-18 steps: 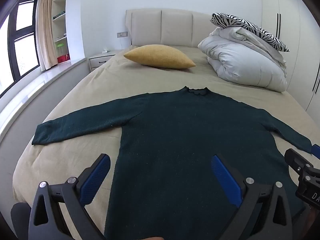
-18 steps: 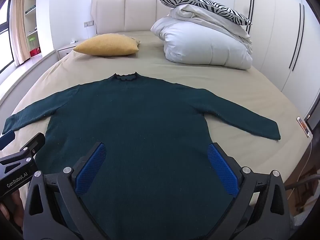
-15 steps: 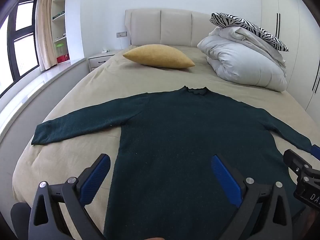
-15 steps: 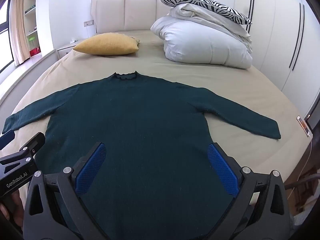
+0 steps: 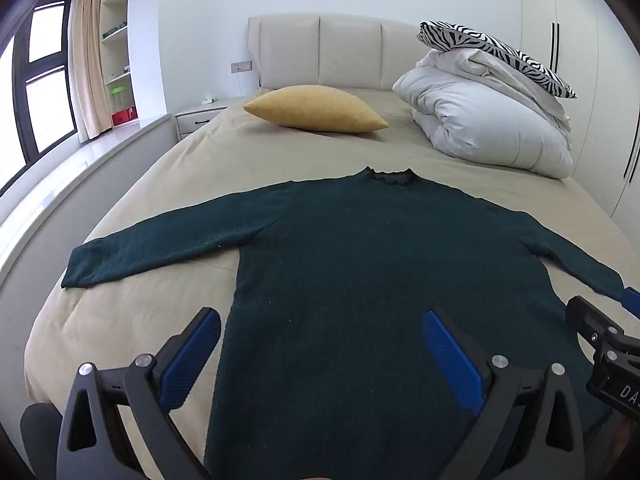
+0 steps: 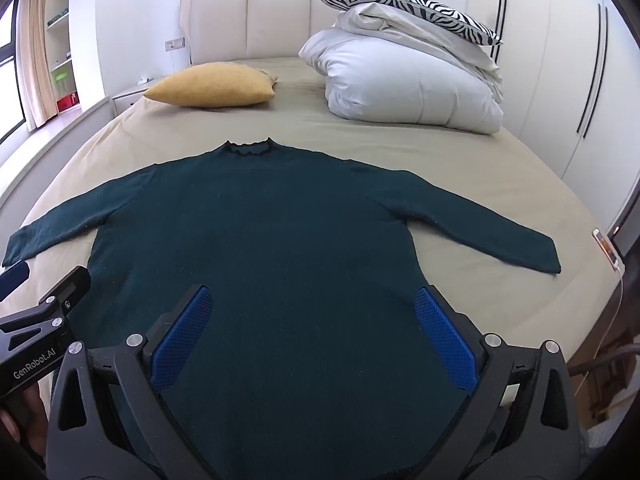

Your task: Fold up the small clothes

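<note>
A dark green long-sleeved sweater [image 5: 376,264] [image 6: 256,236] lies flat on the beige bed [image 5: 240,156], collar toward the headboard and both sleeves spread out. My left gripper [image 5: 320,320] hovers open above the sweater's lower left side, its blue pads wide apart with nothing between them. My right gripper [image 6: 312,300] hovers open over the lower body of the sweater, also holding nothing. Each gripper shows at the edge of the other's view.
A yellow cushion [image 5: 316,109] lies near the headboard. A folded white duvet [image 5: 488,120] topped by a zebra-print pillow [image 5: 492,50] sits at the back right. A window ledge runs along the left; wardrobes stand on the right. A phone [image 6: 606,246] lies at the bed's right edge.
</note>
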